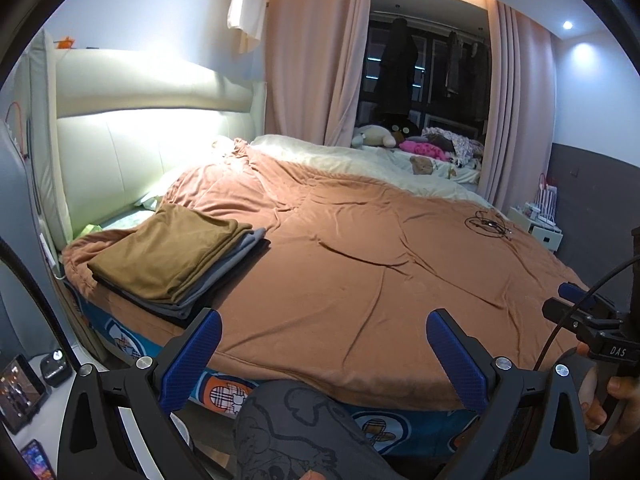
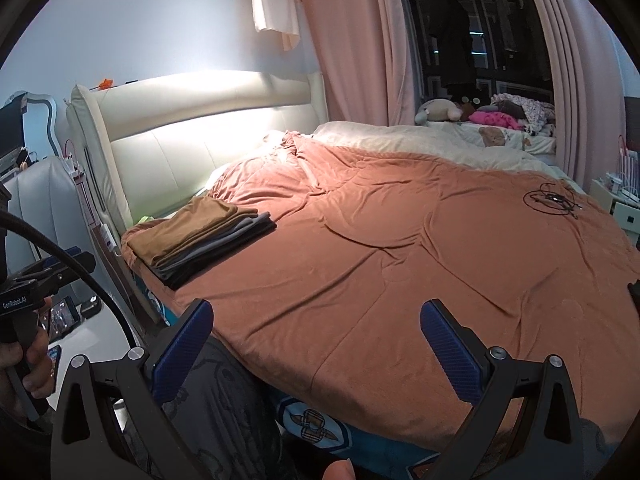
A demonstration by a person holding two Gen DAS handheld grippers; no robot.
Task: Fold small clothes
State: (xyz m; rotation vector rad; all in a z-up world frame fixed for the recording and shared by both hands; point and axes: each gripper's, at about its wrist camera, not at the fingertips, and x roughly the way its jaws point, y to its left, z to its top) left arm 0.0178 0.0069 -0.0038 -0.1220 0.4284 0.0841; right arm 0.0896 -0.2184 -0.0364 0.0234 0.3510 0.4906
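Hovering off the near edge of the bed (image 1: 360, 280), both grippers are spread wide and carry nothing. Left gripper (image 1: 324, 356) sits over the near edge, blue pads well apart; right gripper (image 2: 316, 350) same, jaws wide, nothing between them.

Folded stack (image 1: 172, 256) lies at the near-left corner of the bed, close to the headboard (image 1: 132, 148): brown piece on top, grey and darker pieces under it, edges roughly squared. Same stack shows in the right wrist view (image 2: 200, 236). It is well apart from both grippers.

Orange blanket (image 2: 400, 260) covers most of the bed, wrinkled, no loose small garment on it that I can make out. A tangle of black cable (image 1: 488, 224) lies toward the far-right edge. Soft toys and a heap of clothes (image 1: 452, 144) sit past the far edge by the window, too small to sort out.

Step, as I judge it: between items, stack done so far, no piece in hand. Next move likely calls for fetching another small garment, laying it flat on the open middle of the bed, then pinching two corners. Where that garment comes from, cannot tell.
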